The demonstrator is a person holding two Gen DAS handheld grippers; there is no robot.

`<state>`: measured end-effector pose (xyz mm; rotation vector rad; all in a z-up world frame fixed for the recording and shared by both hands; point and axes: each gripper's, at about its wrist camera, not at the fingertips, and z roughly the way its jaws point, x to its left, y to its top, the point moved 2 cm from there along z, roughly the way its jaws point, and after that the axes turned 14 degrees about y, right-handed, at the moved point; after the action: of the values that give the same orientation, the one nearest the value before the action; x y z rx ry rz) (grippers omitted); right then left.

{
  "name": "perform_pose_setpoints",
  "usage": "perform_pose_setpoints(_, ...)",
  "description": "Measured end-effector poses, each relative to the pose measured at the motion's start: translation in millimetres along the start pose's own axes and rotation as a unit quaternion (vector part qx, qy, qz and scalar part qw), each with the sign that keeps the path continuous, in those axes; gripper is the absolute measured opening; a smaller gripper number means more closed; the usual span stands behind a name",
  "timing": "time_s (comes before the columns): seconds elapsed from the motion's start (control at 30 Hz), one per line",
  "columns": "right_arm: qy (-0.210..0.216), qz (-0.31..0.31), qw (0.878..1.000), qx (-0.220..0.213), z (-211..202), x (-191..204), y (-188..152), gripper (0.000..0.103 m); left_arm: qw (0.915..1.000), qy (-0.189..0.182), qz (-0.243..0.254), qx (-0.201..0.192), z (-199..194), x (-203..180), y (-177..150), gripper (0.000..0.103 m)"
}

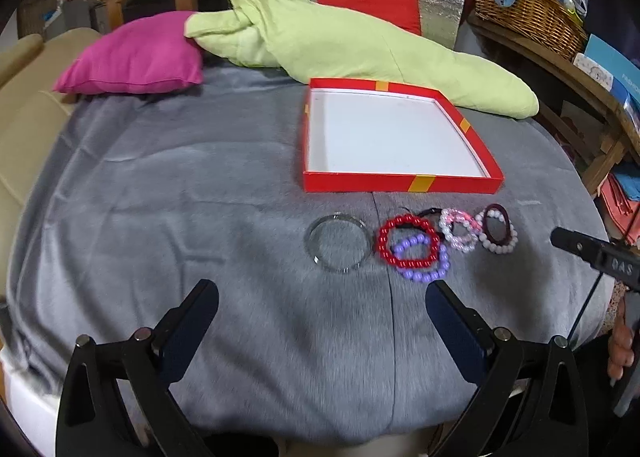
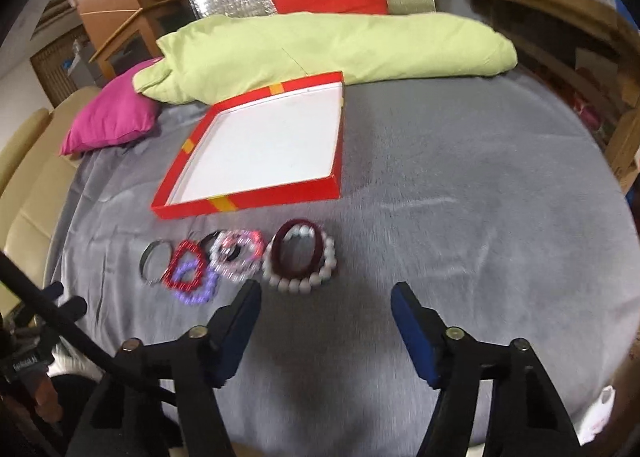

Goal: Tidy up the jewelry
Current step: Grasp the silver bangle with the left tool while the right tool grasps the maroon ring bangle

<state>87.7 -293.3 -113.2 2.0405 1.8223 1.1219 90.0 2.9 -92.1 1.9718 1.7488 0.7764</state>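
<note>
Nothing sorted yet: red box point(image 1: 400, 183) sits empty on the grey blanket point(image 1: 200, 197). All bracelets lie in a row just in front of it: clear bangle point(image 1: 338, 243), red bead bracelet point(image 1: 408, 242) overlapping the purple one point(image 1: 424, 275), pink-white one point(image 1: 459, 231), white pearl bracelet point(image 2: 301, 284) with a maroon band point(image 2: 298, 225). Left gripper point(image 1: 322, 309) fingers wide, holding nothing; right gripper point(image 2: 326, 309) fingers apart, also empty, nearest the pearl bracelet. Every piece left to move.

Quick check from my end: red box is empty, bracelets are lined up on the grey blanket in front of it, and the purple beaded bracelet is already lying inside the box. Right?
Not quite. The purple beaded bracelet is not in the red box; it lies on the grey blanket with the others, overlapping the red beaded bracelet. The left wrist view shows this. The box is empty, as you said.
</note>
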Motion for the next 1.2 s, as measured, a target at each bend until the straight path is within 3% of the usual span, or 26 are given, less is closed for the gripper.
perform_pose_setpoints(0.07,0.010,-0.006,1.000,0.008,14,-3,10,0.060,0.9999,-0.008,-0.003,0.008,16,1,7,0.089)
perform_pose_setpoints(0.13,0.015,-0.010,1.000,0.019,27,-5,18,0.058,0.9995,-0.016,-0.007,0.025,35,0,15,0.083)
perform_pose_setpoints(0.23,0.027,-0.004,0.998,0.050,49,-13,25,0.041,0.9990,-0.022,-0.008,0.039,57,-1,22,0.073)
perform_pose_setpoints(0.33,0.035,0.007,0.997,0.072,67,-20,27,0.032,0.9983,-0.026,-0.005,0.052,75,-5,27,0.073)
perform_pose_setpoints(0.37,0.037,0.009,0.996,0.076,71,-21,27,0.023,0.9981,-0.026,-0.005,0.055,80,-5,28,0.073)
perform_pose_setpoints(0.47,0.038,0.002,0.997,0.066,73,-21,29,0.014,0.9980,-0.028,-0.003,0.057,89,-7,27,0.072)
perform_pose_setpoints(0.57,0.042,0.001,0.998,0.051,70,-20,31,0.006,0.9963,-0.055,-0.016,0.064,91,-7,29,0.072)
perform_pose_setpoints(0.67,0.053,0.010,0.998,0.028,60,-20,35,0.006,0.9982,-0.040,0.001,0.045,87,-11,29,0.073)
perform_pose_setpoints(0.93,0.084,0.045,0.995,0.013,53,-25,37,0.006,0.9963,-0.049,0.016,0.070,101,-23,28,0.073)
perform_pose_setpoints(1.2,0.090,0.061,0.994,0.005,50,-28,38,0.006,0.9966,-0.045,0.039,0.058,106,-30,27,0.073)
